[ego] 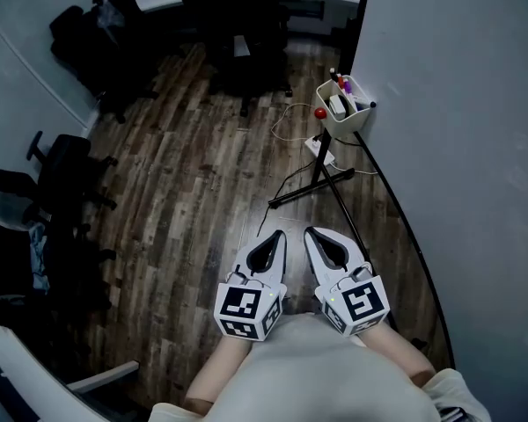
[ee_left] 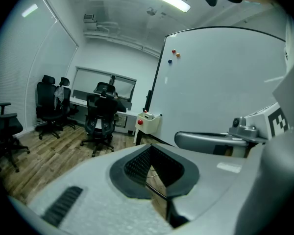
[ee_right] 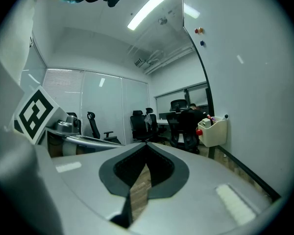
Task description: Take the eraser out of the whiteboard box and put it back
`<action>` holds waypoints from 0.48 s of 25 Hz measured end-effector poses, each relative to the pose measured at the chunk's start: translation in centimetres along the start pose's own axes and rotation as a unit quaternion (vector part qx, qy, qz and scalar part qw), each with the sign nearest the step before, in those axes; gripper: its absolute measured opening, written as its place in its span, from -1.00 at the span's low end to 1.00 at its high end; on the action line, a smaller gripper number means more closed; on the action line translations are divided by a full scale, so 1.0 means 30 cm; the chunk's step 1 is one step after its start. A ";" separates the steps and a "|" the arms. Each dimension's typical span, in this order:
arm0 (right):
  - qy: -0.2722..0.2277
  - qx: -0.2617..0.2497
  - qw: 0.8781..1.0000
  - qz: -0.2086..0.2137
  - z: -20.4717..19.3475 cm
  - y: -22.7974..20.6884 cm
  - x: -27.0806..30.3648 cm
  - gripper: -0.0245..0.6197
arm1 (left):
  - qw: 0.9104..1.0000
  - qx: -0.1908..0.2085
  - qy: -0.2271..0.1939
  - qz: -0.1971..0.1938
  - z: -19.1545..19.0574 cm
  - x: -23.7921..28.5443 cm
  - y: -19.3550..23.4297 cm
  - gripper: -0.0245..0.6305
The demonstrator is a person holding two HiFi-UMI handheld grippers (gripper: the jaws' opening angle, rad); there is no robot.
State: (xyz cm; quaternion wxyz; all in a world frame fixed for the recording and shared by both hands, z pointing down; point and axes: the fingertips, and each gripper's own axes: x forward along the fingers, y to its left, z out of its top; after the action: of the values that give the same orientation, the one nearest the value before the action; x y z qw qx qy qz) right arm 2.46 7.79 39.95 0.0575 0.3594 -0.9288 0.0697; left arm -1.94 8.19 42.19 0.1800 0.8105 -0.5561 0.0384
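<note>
the box (ego: 348, 123) with the eraser (ego: 338, 105) lies well ahead, rightward, nearer the right tongs (ego: 310, 233) than the left tongs (ego: 279, 235); both closed, empty.

box (ego: 347, 105) at whiteboard (ego: 458, 148) L edge, ahead | chairs (ego: 88, 25) beyond, far L

You're holding left gripper (ego: 275, 236) and right gripper (ego: 314, 233) side by side, just apart, close in front of your torso, both pointing forward and slightly down. Jaws together on each, tips meeting, empty. Forearms (ego: 218, 369) run roughly parallel, marker cubes (ego: 249, 310) facing up.
</note>
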 end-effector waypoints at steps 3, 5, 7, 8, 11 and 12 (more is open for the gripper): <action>0.000 0.002 1.000 -0.013 0.011 -0.035 0.048 -0.91 | 1.000 0.003 0.006 -0.011 0.017 0.049 0.034 -0.92; -0.001 0.004 1.000 -0.024 0.018 -0.057 0.082 -0.91 | 1.000 0.004 0.011 -0.019 0.028 0.081 0.061 -0.92; -0.001 0.006 0.999 -0.034 0.029 -0.068 0.115 -0.91 | 0.999 0.005 0.015 -0.027 0.044 0.104 0.089 -0.92; -0.001 0.007 0.999 -0.039 0.035 -0.072 0.131 -0.91 | 0.999 0.006 0.017 -0.032 0.052 0.114 0.103 -0.92; -0.003 0.008 0.999 -0.054 0.046 -0.091 0.181 -0.91 | 0.999 0.010 0.023 -0.046 0.070 0.153 0.140 -0.92; -0.003 0.008 0.998 -0.058 0.049 -0.098 0.199 -0.91 | 0.998 0.012 0.025 -0.051 0.076 0.167 0.153 -0.92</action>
State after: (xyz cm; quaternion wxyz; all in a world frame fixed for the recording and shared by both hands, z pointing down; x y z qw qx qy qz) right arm -0.03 1.45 39.71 0.0557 0.4132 -0.9060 0.0726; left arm -4.55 1.52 42.53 0.1861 0.8388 -0.5085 0.0562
